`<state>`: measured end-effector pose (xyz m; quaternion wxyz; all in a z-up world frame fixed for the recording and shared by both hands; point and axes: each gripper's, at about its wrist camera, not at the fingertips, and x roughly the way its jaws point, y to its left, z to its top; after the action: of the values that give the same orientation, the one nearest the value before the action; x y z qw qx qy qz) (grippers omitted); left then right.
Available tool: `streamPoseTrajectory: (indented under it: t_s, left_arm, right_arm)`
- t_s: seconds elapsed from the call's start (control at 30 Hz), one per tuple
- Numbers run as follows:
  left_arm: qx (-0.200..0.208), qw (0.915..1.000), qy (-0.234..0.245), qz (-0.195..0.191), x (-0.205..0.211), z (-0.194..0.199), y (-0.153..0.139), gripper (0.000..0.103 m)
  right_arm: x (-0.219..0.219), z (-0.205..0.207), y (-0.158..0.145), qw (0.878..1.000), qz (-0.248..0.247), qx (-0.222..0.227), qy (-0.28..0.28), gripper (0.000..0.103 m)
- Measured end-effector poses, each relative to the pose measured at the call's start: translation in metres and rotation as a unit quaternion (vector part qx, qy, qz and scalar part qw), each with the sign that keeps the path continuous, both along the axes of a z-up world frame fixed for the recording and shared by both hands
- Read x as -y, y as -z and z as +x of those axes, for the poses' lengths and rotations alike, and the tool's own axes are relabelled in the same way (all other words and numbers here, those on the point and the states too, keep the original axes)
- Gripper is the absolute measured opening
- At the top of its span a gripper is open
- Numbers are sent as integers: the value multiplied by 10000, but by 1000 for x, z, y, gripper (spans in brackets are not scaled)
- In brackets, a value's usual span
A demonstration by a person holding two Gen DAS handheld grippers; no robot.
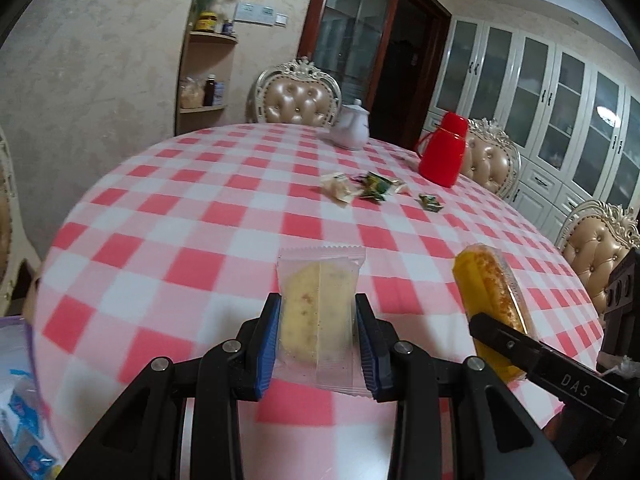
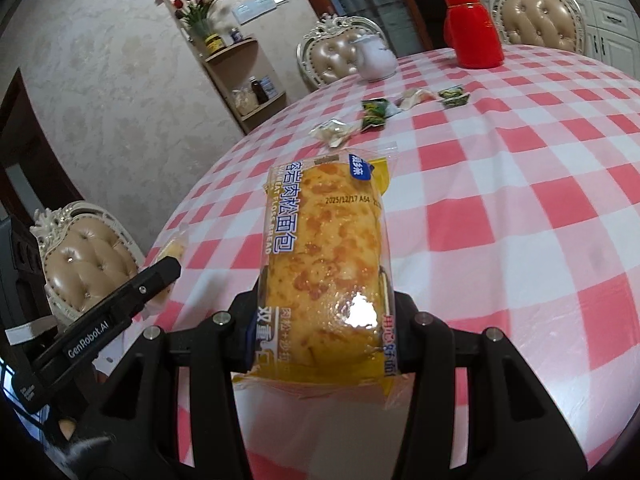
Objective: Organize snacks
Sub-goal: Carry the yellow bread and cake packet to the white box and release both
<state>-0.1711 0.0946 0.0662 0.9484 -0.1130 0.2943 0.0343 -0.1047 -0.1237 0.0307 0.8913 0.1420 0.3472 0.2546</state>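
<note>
My left gripper (image 1: 318, 328) is shut on a pale wrapped cake (image 1: 318, 312), its blue pads pressing both sides of the clear wrapper. The packet is held above the checked tablecloth (image 1: 192, 216). My right gripper (image 2: 322, 320) is shut on a yellow meat floss bread packet (image 2: 324, 248), which sticks out forward over the table. In the left wrist view that bread packet (image 1: 490, 292) shows at the right, with one black finger across it. Small green and white snack packets (image 1: 372, 188) lie further back on the table; in the right wrist view these small snack packets (image 2: 374, 114) appear too.
A red thermos (image 1: 442, 148) and a white teapot (image 1: 352, 128) stand at the table's far side. Padded chairs (image 1: 298, 98) ring the table. A container with blue-and-white packets (image 1: 24, 412) sits at the lower left edge. A corner shelf (image 1: 206, 76) stands against the wall.
</note>
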Motion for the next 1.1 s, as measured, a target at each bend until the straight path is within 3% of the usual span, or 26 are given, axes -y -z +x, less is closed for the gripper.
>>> streamPoseTrajectory:
  t_s: [0.27,0.67,1.1]
  left_arm:
    - [-61,9997,-110,194,-20,-38,-3,36]
    - [-177,9985,-425,283,-62,-91,-6,36]
    - [-167,9930,-1107,365,-126,-149,-15,36]
  right_arm:
    - [-24,-22,0,9996,125,-17,-268,51]
    - [-81,-54,-2,9961,-126,17,-873,51]
    - [-161,-121,-18,9785,-443,356,-1982,51]
